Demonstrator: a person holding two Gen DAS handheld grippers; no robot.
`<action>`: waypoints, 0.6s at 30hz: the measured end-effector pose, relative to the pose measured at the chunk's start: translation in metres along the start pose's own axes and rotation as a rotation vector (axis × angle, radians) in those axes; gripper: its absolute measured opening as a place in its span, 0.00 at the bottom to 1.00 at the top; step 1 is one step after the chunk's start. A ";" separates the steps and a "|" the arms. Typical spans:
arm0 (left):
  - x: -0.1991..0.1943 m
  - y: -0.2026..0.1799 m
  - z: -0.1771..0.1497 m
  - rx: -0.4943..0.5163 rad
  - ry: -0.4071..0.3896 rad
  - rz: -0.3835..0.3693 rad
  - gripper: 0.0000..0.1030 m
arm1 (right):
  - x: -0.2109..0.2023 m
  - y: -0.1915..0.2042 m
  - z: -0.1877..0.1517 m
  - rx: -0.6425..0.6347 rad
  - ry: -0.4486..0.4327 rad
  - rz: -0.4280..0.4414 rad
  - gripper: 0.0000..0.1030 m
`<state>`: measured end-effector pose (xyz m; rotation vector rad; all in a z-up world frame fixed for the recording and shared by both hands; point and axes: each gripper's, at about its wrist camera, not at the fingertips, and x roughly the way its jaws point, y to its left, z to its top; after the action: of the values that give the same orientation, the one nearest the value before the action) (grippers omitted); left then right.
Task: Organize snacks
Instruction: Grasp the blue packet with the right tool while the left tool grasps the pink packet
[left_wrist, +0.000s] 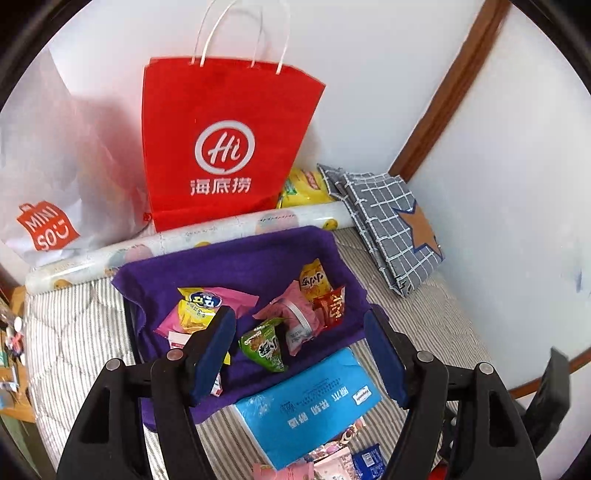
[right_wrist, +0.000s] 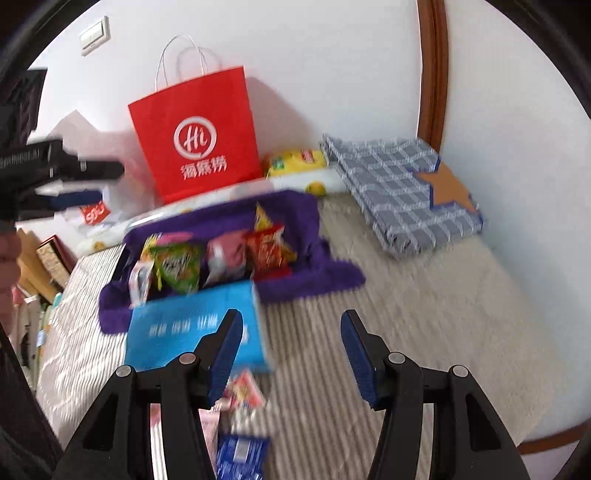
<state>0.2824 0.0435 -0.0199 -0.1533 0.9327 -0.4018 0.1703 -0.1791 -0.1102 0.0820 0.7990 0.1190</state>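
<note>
A box lined with purple cloth (left_wrist: 236, 258) stands on the striped bed and holds several snack packets: green (left_wrist: 266, 345), yellow (left_wrist: 197, 308), pink (left_wrist: 295, 314) and red (left_wrist: 332, 308). My left gripper (left_wrist: 301, 350) hovers above the box, open, with nothing between its fingers. A flat blue pack (left_wrist: 306, 402) lies against the box's near side. In the blurred right wrist view, my right gripper (right_wrist: 293, 354) is open and empty over the bed, just right of the blue pack (right_wrist: 184, 328). Loose pink (right_wrist: 245, 391) and dark blue (right_wrist: 240, 454) packets lie below it. The left gripper (right_wrist: 74, 177) shows at upper left.
A red paper bag (left_wrist: 221, 147) and a white shopping bag (left_wrist: 48, 229) lean on the wall behind a roll of patterned paper (left_wrist: 184, 236). A yellow bag (left_wrist: 303, 188) and folded plaid cloth (left_wrist: 391, 229) lie at back right. Clutter sits beyond the bed's left edge (right_wrist: 44, 258).
</note>
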 end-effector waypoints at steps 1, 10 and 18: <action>-0.004 -0.001 -0.002 0.001 -0.008 0.002 0.70 | -0.001 0.001 -0.005 -0.003 0.012 0.009 0.52; -0.028 0.001 -0.047 -0.001 0.021 0.051 0.70 | 0.007 0.011 -0.067 0.000 0.131 0.062 0.52; -0.034 0.020 -0.116 -0.043 0.079 0.077 0.70 | 0.016 0.022 -0.105 0.012 0.174 0.103 0.51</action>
<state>0.1766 0.0801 -0.0685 -0.1411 1.0224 -0.3183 0.1041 -0.1518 -0.1920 0.1252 0.9693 0.2216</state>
